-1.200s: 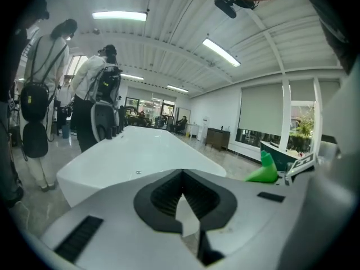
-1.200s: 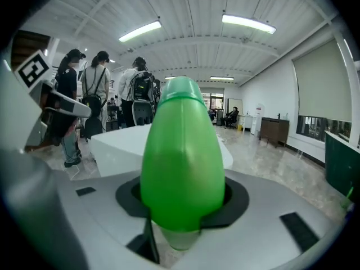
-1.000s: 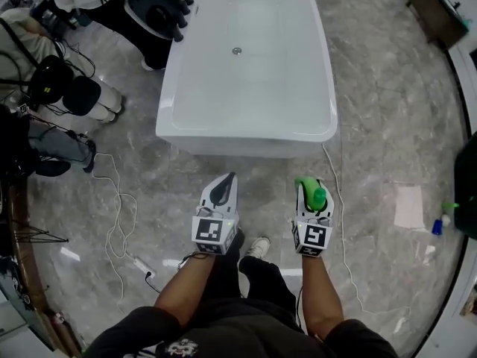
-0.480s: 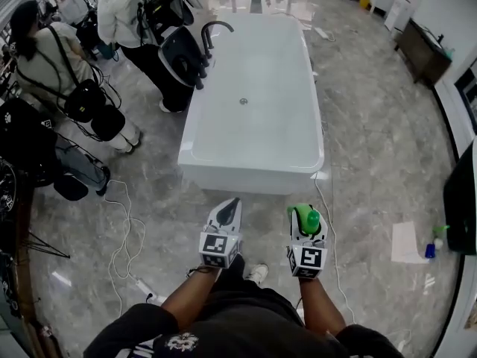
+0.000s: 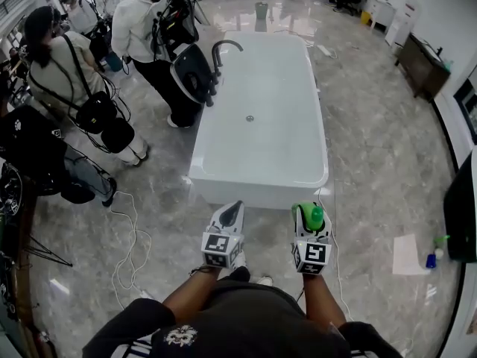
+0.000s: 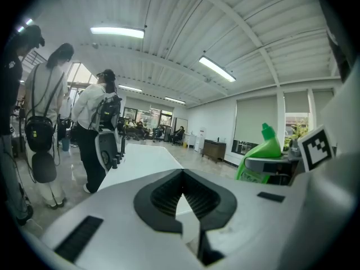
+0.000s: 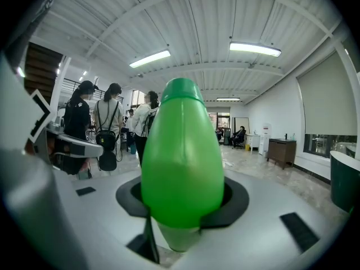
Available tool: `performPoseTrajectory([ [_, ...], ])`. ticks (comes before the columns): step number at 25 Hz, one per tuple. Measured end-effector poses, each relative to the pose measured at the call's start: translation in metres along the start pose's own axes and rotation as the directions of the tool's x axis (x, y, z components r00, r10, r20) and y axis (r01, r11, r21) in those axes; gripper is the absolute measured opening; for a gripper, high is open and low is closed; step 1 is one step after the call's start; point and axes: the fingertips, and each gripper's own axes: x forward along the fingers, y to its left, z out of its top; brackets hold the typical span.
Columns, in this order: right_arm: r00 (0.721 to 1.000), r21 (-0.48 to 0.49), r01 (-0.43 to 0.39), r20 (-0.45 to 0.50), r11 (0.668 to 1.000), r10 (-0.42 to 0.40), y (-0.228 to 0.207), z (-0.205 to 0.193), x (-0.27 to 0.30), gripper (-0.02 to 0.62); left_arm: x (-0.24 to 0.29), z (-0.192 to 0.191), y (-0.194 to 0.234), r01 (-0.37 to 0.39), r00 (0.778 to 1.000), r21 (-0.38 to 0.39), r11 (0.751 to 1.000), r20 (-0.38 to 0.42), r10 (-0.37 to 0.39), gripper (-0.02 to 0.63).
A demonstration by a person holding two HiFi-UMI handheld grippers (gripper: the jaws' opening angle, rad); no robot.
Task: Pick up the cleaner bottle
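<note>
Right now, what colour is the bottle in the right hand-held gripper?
The bottle is bright green; right gripper view shows it best.

The cleaner bottle (image 7: 181,162) looked like smooth, glossy green plastic. The left gripper (image 5: 233,209) and right gripper (image 5: 308,213) had matt white plastic shells with black ribbed pads (image 6: 163,198). The bathtub (image 5: 257,148) was glossy white; the floor (image 5: 380,140), polished grey veined stone.

In the head view the right gripper (image 5: 308,209) hides the lower body of the cleaner bottle (image 5: 316,216); at the right edge a dark object (image 5: 462,215) is cut off.
</note>
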Motion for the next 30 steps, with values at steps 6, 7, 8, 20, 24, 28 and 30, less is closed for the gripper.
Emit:
performPoseTrajectory([
  [6, 0.999, -0.002, 0.032, 0.017, 0.999, -0.032, 0.004, 0.031, 0.044, 0.192, 0.031, 0.036, 0.028, 0.039, 0.999, 0.010, 0.999, 0.034, -0.039, 0.006],
  [7, 0.999, 0.003, 0.036, 0.024, 0.999, -0.036, 0.004, 0.036, 0.050, 0.192, 0.037, 0.041, 0.032, 0.046, 0.998, 0.013, 0.999, 0.043, -0.047, 0.006],
  [8, 0.999, 0.012, 0.036, 0.033, 0.999, -0.036, 0.005, 0.041, 0.055, 0.192, 0.041, 0.045, 0.036, 0.048, 0.998, 0.011, 0.999, 0.047, -0.049, 0.006],
  [20, 0.998, 0.028, 0.047, 0.045, 0.998, -0.048, -0.007, 0.059, 0.086, 0.192, 0.066, 0.062, 0.047, 0.029, 0.998, 0.018, 0.999, 0.062, -0.031, 0.006],
  [24, 0.996, 0.014, 0.049, 0.076, 0.999, -0.050, -0.016, 0.071, 0.086, 0.192, 0.069, 0.065, 0.043, 0.002, 0.998, 0.003, 1.000, 0.056, -0.002, 0.006],
  [28, 0.996, -0.005, 0.047, 0.082, 0.999, -0.047, -0.026, 0.077, 0.092, 0.190, 0.074, 0.071, 0.039, -0.033, 0.999, -0.002, 0.999, 0.043, 0.033, 0.006],
  [30, 0.996, -0.012, 0.046, 0.081, 0.999, -0.045, -0.029, 0.077, 0.094, 0.192, 0.076, 0.072, 0.038, -0.044, 0.998, -0.002, 0.999, 0.044, 0.044, 0.006],
])
